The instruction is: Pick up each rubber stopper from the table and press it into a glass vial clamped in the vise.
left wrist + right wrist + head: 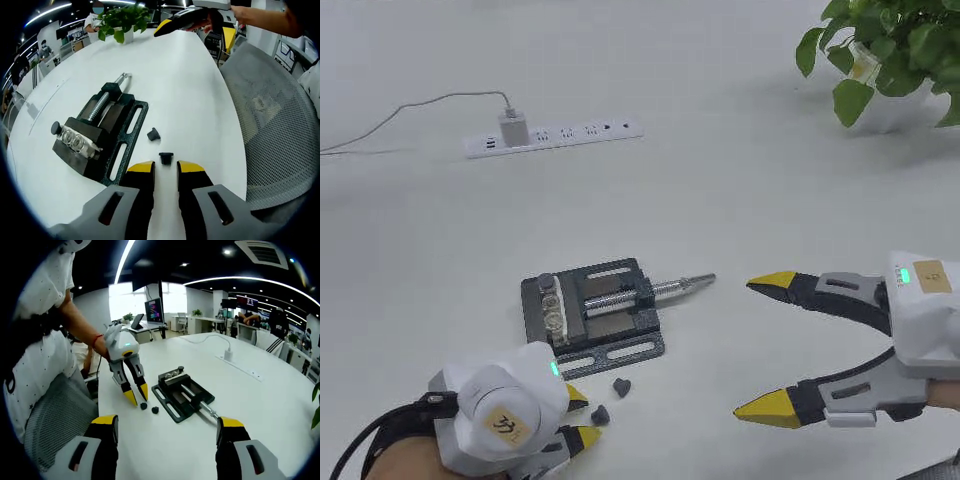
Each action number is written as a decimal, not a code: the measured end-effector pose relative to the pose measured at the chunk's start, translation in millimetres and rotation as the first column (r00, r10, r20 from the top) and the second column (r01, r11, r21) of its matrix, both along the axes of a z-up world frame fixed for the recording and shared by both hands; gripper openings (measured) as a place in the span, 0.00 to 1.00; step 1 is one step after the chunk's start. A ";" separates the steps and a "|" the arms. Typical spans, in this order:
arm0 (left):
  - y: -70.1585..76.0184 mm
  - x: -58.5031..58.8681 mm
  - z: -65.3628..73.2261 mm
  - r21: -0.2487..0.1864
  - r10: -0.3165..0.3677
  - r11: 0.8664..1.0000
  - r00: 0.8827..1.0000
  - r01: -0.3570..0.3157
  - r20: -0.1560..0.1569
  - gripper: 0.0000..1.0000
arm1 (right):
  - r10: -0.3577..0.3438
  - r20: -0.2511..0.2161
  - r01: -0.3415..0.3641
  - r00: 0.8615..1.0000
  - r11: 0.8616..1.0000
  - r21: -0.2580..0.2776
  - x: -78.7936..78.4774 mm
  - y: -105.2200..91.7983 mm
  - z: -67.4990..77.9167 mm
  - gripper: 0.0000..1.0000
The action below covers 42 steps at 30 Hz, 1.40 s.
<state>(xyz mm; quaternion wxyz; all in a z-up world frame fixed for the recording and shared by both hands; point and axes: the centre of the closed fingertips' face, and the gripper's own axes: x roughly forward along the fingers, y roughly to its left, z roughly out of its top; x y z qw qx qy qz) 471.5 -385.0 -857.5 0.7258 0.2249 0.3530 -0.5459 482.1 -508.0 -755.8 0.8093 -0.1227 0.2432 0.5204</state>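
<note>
- Your left hand-held gripper (166,169) has its jaws a little apart and holds nothing. The nearest rubber stopper (165,158) sits on the surface (740,180) just ahead of the yellow tips, in line with the gap and not yet gripped.
- The second stopper (153,134) lies just beyond it, loose on the surface, near the vise (100,127) base but apart from it.
- As I judge it, at least these two stoppers are left to pick up and press in, and the first pick is about to start.
- The glass vials (77,141) stand in a row, clamped at the end of the vise away from its screw handle, mouths up. The clear ones look unstoppered.
- Your right hand-held gripper (765,345) is wide open and empty. It is held out past the handle end of the vise, well apart from both stoppers.
- Hard to make out: a dark round cap (56,128) at one end of the row may be a stopper already seated or a part of the vise, and I cannot tell which. The exact count of vials is also too small to read.
- In the head view the body of your left hand-held gripper covers most of its own jaws.
- Farthest off, the power strip (555,138) lies well clear of the work, and the plant (890,50) is cut off by the picture's edge.
</note>
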 end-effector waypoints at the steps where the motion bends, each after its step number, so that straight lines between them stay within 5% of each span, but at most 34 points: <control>1: -0.2 -0.3 -0.7 0.003 0.000 1.000 1.000 0.000 0.000 0.13 | -0.001 0.000 0.001 1.000 1.000 0.001 0.0 -0.1 0.2 0.79; 12: -2.6 -1.2 -5.7 -0.001 0.022 1.000 0.999 -0.022 -0.027 0.09 | -0.007 -0.005 0.007 1.000 1.000 0.003 -1.4 1.5 0.9 0.78; 30: -2.2 1.9 -5.0 -0.015 0.031 0.999 0.999 -0.032 -0.019 0.04 | -0.005 -0.017 0.005 1.000 1.000 0.018 -2.3 11.7 6.1 0.76; 38: -5.3 6.4 28.7 -0.106 0.060 0.993 0.998 -0.059 0.005 0.04 | 0.009 -0.037 -0.008 0.999 1.000 0.030 -3.4 28.2 19.3 0.71; 40: -3.8 7.9 41.8 -0.134 0.072 0.989 0.997 -0.069 0.017 0.04 | 0.014 -0.072 -0.013 0.997 1.000 0.012 -4.8 32.8 21.5 0.70; 42: -2.7 8.9 56.9 -0.165 0.083 0.983 0.996 -0.077 0.030 0.04 | 0.038 -0.051 -0.038 0.998 0.999 0.006 -5.4 39.1 28.2 0.67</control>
